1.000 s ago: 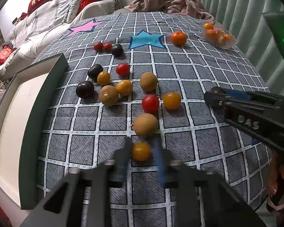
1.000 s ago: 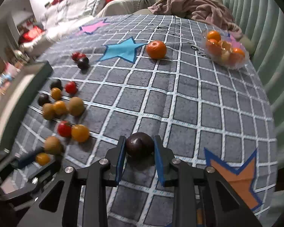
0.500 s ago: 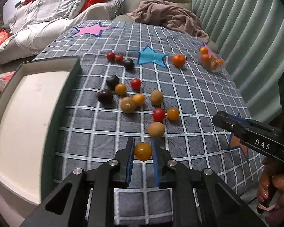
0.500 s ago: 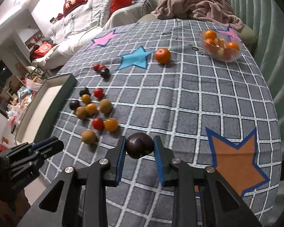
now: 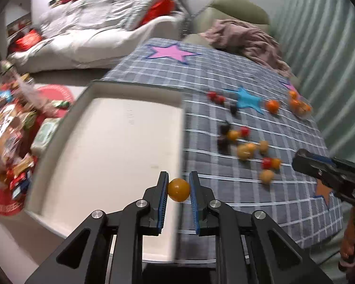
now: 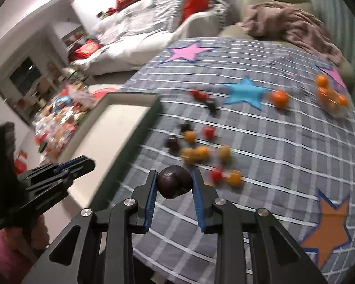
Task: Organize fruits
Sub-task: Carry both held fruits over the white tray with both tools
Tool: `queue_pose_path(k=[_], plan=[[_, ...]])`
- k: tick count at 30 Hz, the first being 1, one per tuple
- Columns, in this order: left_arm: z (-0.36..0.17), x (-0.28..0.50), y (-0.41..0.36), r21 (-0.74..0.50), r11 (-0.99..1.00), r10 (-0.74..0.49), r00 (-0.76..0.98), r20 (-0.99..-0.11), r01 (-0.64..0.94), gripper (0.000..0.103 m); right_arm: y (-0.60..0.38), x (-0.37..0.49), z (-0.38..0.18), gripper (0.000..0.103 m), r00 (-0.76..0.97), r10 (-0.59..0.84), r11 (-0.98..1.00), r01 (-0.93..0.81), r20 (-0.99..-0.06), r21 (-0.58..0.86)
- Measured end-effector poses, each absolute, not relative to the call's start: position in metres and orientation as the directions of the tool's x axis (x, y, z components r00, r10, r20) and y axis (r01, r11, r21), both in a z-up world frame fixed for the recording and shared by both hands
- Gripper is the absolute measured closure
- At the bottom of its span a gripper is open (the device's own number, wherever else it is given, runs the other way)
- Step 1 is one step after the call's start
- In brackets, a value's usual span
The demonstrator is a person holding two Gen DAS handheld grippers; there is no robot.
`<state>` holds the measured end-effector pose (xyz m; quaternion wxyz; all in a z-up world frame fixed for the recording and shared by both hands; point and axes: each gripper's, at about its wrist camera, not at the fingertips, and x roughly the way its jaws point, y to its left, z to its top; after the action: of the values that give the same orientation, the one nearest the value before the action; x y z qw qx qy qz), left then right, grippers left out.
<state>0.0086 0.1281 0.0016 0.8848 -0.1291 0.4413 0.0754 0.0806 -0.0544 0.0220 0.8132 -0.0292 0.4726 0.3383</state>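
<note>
My left gripper (image 5: 178, 189) is shut on a small orange fruit (image 5: 179, 189) and holds it above the right edge of the white tray (image 5: 111, 146) with a dark green rim. My right gripper (image 6: 174, 184) is shut on a dark plum (image 6: 174, 185) above the grey checked cloth, to the right of the tray (image 6: 111, 127). Several loose fruits, yellow, orange, red and dark, lie in a cluster (image 5: 246, 146) on the cloth; the cluster also shows in the right wrist view (image 6: 201, 151). The left gripper appears at the left edge of the right wrist view (image 6: 59, 170).
A tangerine (image 6: 279, 98) lies beside a blue star. A clear bowl of oranges (image 6: 331, 97) stands at the far right. A brown blanket (image 6: 288, 23) lies at the table's far end. Snack packets (image 5: 9, 123) clutter the floor to the left.
Both grippers have lifted and swung left with their fruit. The left one now hangs over the tray's right edge; the right one has moved closer to the tray.
</note>
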Motion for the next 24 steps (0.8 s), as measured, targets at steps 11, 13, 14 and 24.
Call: queue_pose_path(k=[11,13,14,24], plan=[[-0.039,-0.001,0.197,-0.108,0.924,0.106,0.518,-0.849,-0.366,0.084,0.066,0.056,-0.006,0.071,0.196,0.524,0.675,-0.689,-0.829,0.264],[-0.048,0.0,0.204,-0.088,0.924,0.12,0.499,-0.858,-0.373,0.084,0.079,0.055,-0.014,0.072,0.178,0.513,0.669,-0.695,-0.84,0.262],[-0.051,0.001,0.207,-0.085,0.924,0.119,0.494,-0.861,-0.372,0.084,0.086,0.054,-0.019,0.072,0.171,0.503,0.666,-0.701,-0.847,0.254],[-0.064,0.004,0.222,-0.045,0.939,0.137,0.489,-0.861,-0.342,0.084,0.123,0.041,-0.054,0.07,0.161,0.405,0.649,-0.744,-0.9,0.158]])
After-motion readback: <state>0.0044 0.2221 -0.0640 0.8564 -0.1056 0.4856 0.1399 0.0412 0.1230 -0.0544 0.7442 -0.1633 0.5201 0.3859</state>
